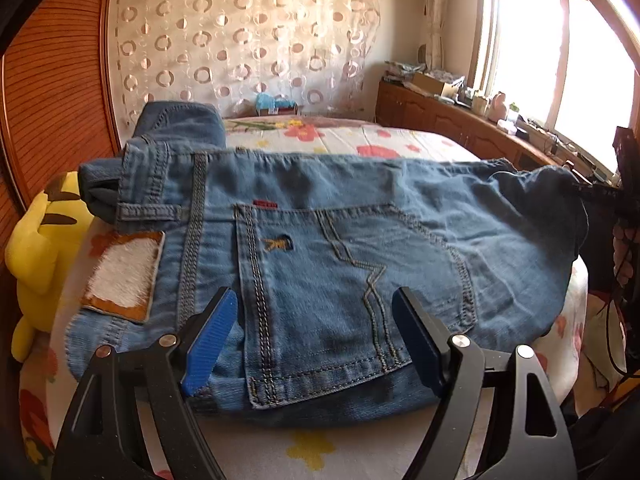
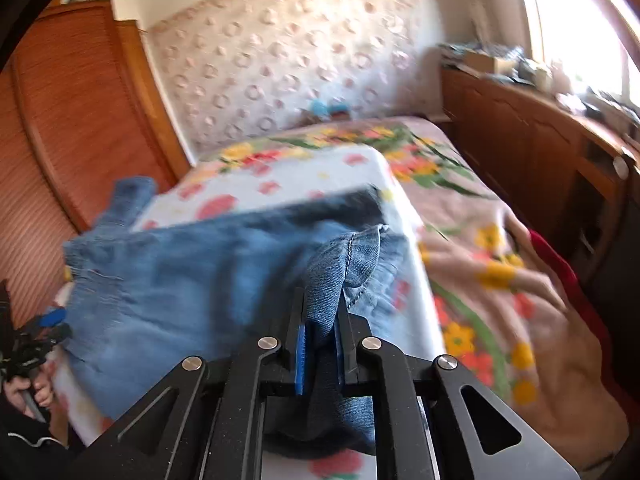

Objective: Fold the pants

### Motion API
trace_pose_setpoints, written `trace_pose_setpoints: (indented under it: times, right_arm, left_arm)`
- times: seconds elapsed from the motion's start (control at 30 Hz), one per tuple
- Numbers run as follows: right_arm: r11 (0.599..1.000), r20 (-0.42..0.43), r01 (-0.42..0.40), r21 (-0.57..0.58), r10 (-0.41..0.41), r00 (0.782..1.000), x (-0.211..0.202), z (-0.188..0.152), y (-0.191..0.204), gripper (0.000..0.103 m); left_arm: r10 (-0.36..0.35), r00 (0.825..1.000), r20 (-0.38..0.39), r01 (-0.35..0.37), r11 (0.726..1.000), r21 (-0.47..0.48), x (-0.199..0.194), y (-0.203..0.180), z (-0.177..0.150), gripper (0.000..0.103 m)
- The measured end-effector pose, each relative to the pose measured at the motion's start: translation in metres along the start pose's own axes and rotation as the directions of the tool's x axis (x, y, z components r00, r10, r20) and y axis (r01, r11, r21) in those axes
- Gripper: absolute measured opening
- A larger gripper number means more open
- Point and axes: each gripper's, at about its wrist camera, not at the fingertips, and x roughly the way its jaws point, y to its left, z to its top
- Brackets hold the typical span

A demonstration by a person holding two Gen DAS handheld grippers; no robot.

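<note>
Blue denim pants (image 1: 360,240) lie across a floral-sheeted bed (image 1: 400,140), back pocket up, with the waistband and a fuzzy leather patch (image 1: 126,276) at the left. Above the near edge of the pants, my left gripper (image 1: 316,304) hovers open, its blue pads wide apart around the pocket seam and not touching the cloth. In the right wrist view my right gripper (image 2: 322,312) is shut on a bunched fold of the pants (image 2: 344,268), lifted a little off the sheet. The left gripper (image 2: 44,328) also shows at the far left edge of that view.
A yellow plush toy (image 1: 44,248) sits at the bed's left side against a wooden slatted door (image 1: 52,92). A wooden cabinet (image 1: 460,120) with clutter runs under the window on the right. A floral quilt (image 2: 500,272) covers the bed's right part.
</note>
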Motion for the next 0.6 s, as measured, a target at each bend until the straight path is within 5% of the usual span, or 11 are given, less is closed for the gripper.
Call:
trace_pose_setpoints:
  times: [0.1, 0.3, 0.6]
  right_arm:
    - [0.998, 0.028, -0.018, -0.067, 0.019, 0.999, -0.008, 0.01, 0.021, 0.011]
    - [0.987, 0.026, 0.076, -0.142, -0.073, 0.997, -0.002, 0.018, 0.034, 0.011]
    - [0.983, -0.057, 0.178, -0.031, -0.18, 0.982, 0.016, -0.007, -0.011, 0.024]
  left_arm:
    - [0.005, 1.0, 0.012, -0.005, 1.0, 0.001, -0.005, 0.001, 0.003, 0.081]
    - [0.006, 1.0, 0.009, -0.006, 1.0, 0.004, -0.007, 0.001, 0.004, 0.081]
    - [0.009, 1.0, -0.009, -0.009, 1.0, -0.013, 0.0, 0.005, -0.002, 0.081]
